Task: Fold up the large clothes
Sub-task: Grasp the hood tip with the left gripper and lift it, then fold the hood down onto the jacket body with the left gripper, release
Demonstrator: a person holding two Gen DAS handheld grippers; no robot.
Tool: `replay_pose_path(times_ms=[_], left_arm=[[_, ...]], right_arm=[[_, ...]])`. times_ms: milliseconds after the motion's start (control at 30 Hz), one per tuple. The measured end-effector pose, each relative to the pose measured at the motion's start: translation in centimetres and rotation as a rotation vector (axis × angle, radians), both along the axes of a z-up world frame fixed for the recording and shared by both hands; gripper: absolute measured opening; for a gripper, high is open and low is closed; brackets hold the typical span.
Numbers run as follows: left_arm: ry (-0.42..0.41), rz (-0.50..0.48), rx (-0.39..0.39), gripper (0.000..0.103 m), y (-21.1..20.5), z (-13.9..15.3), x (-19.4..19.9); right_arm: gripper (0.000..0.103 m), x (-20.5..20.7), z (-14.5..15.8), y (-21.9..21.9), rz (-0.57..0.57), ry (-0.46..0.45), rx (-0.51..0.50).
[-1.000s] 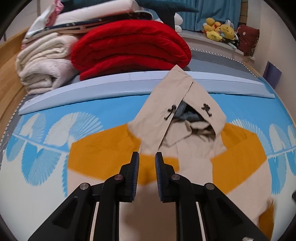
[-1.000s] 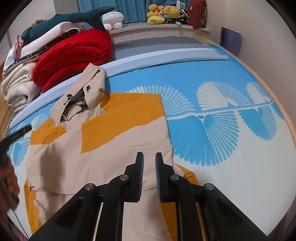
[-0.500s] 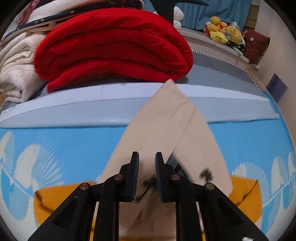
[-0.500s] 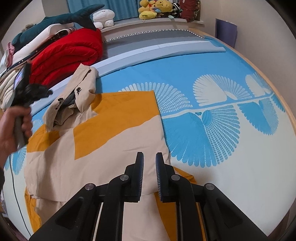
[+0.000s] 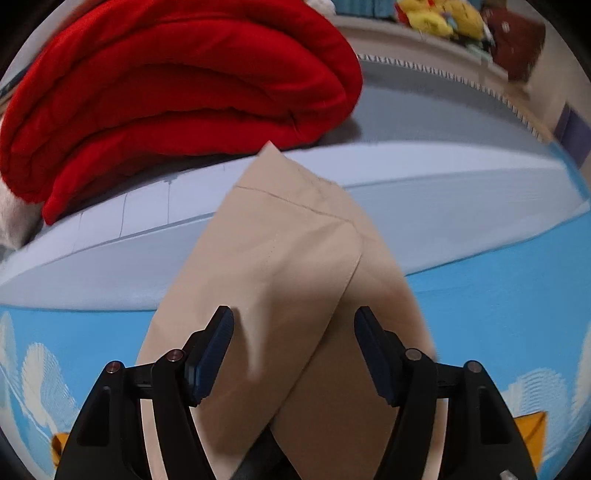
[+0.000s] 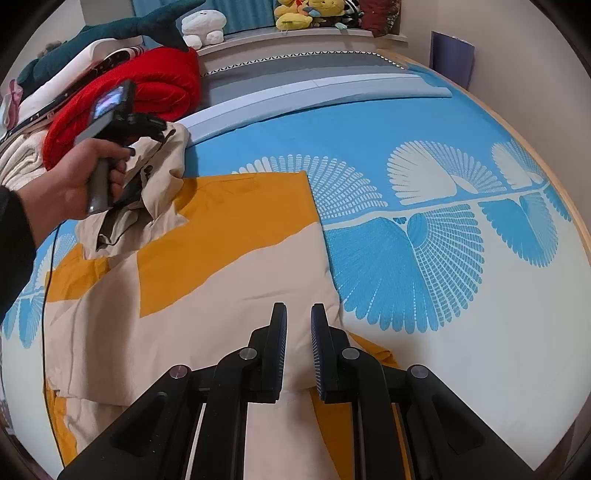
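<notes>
A: One garment: beige-and-orange hooded jacket (image 6: 207,280), lying flat on the bed (image 6: 424,122), partly folded, hood (image 5: 280,258) toward the pillow end. Beige hood has a stitched seam near its tip, creased down the middle.

B: Jaws?

A: Left gripper (image 5: 293,354) jaws opening, pads over the hood, fabric between them but not pinched. Right gripper (image 6: 298,350) jaws narrow, small gap, over the jacket's lower edge; no cloth clamped that I can see.

B: View differences?

A: Right wrist view shows the whole jacket, the person's left hand (image 6: 85,177) on the left gripper's handle, one shark plush (image 6: 110,33) and one white plush (image 6: 203,24). Left wrist view shows only the hood close up, blurred.

B: Around it?

A: One folded red quilt (image 5: 177,92) just beyond the hood tip; yellow plush toys (image 6: 306,13) on the ledge, count unclear.
</notes>
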State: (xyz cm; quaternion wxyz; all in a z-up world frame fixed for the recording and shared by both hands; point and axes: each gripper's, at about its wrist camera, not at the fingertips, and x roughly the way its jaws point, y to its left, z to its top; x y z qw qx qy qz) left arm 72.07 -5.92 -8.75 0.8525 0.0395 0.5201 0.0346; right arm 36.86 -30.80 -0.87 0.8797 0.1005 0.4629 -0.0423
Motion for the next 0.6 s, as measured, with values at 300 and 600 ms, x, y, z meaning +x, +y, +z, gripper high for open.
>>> replay_pose_path(times_ms=[300, 600], left_arm=[[-0.166, -0.086, -0.061, 0.002, 3.7, 7.2, -6.0], [-0.303, -0.315, -0.258, 0.001, 6.7, 15.5, -30.5]], right_arm=[[0.014, 0.3, 0.2, -0.5, -0.008, 0.004, 0.035], [0.014, -1.1, 3.8, 0.2, 0.011, -0.129, 0.126]])
